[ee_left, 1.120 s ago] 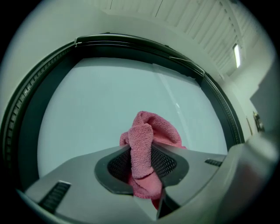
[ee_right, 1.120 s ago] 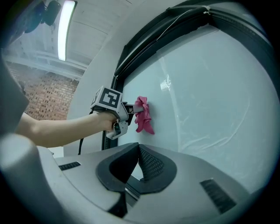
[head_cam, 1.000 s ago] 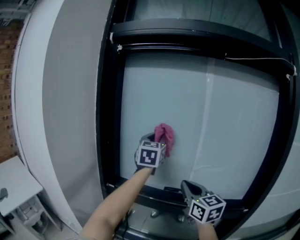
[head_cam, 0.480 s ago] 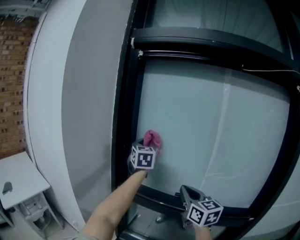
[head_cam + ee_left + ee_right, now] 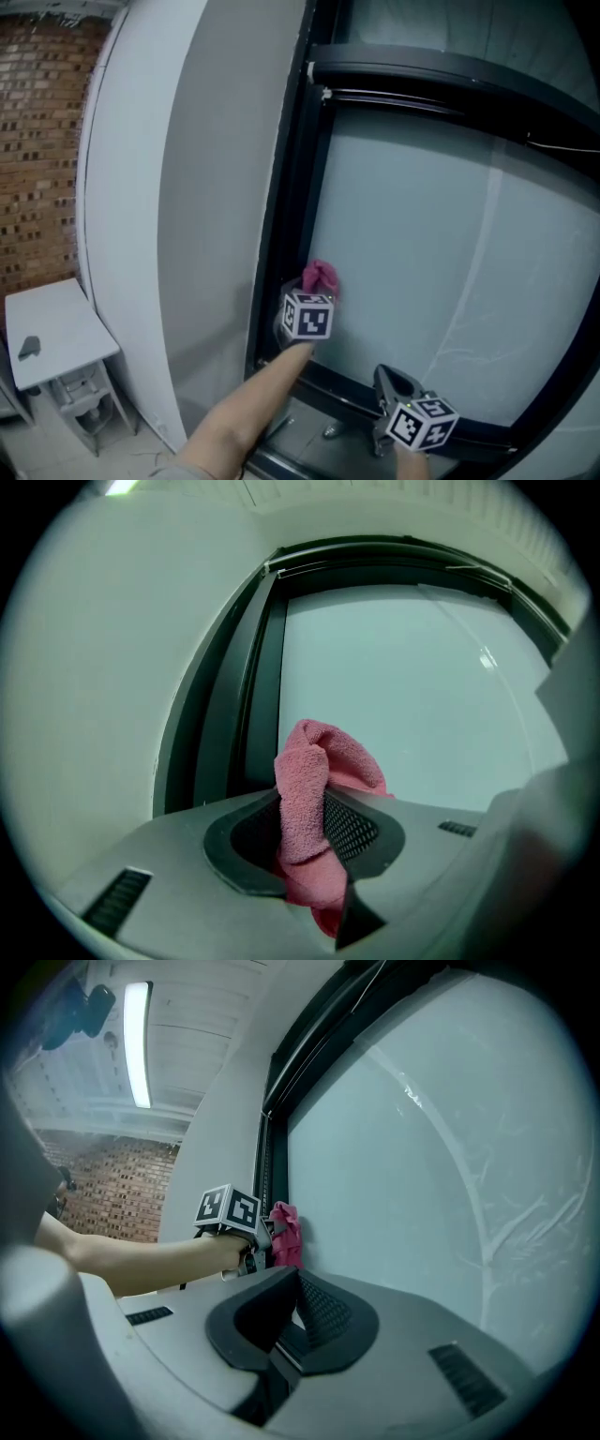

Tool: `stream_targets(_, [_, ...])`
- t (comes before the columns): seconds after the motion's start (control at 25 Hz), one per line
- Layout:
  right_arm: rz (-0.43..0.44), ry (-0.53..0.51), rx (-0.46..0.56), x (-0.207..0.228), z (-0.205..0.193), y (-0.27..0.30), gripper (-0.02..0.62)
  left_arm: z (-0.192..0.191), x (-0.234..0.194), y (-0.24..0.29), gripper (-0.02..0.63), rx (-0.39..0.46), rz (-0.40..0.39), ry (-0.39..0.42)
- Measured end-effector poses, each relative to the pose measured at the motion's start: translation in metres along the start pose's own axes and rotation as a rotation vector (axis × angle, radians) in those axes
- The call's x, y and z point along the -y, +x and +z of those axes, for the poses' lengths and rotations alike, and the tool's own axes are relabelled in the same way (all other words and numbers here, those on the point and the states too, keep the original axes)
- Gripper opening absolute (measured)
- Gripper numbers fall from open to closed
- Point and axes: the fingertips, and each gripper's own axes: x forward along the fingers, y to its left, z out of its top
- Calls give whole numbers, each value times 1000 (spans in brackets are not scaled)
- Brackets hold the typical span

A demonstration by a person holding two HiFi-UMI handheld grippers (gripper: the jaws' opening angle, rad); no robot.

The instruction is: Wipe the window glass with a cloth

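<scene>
In the head view, the left gripper [image 5: 314, 291] held a pink cloth [image 5: 321, 275] against the lower left corner of the window glass [image 5: 422, 244], just beside the dark frame [image 5: 286, 216]. The right gripper [image 5: 392, 386] hung low near the sill, well apart from the cloth. In the left gripper view, the jaws were clamped on the middle of the cloth, with a folded wad standing out past the tips and a shorter tail hanging behind. That wad looked like enough padding to keep the hard tips off the pane, provided the gripper stayed tilted so only fabric met the glass. In the right gripper view, the jaws were together with nothing between them, and the cloth showed beyond them, seemingly touching the glass right at the frame's edge. To wipe well from here, the stroke probably wanted steady, even pressure, running along the frame to clear the corner and then moving across in overlapping passes, without squeezing so lightly that the cloth slipped out.
</scene>
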Motion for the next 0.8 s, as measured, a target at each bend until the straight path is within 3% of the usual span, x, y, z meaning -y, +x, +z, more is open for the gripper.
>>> stream_targets(0.24, [19, -1, -14, -1, -4, 0, -11, -23, -11, -5, 101, -56, 26, -5])
stream_targets(0.32, [17, 5, -18, 1, -7, -2, -11, -30, -7, -3, 101, -70, -3, -25])
stream_targets(0.48, [5, 14, -29, 3, -14, -13, -11, -40, 19, -2, 103, -82, -98, -44])
stream_targets(0.64, [-21, 17, -34, 9, -14, -25, -11, -34, 64, -6, 103, -42, -249, -69])
stream_targets(0.8, [-50, 16, -36, 18, -13, -39, -11, -30, 112, -11, 101, -54, -374, -90])
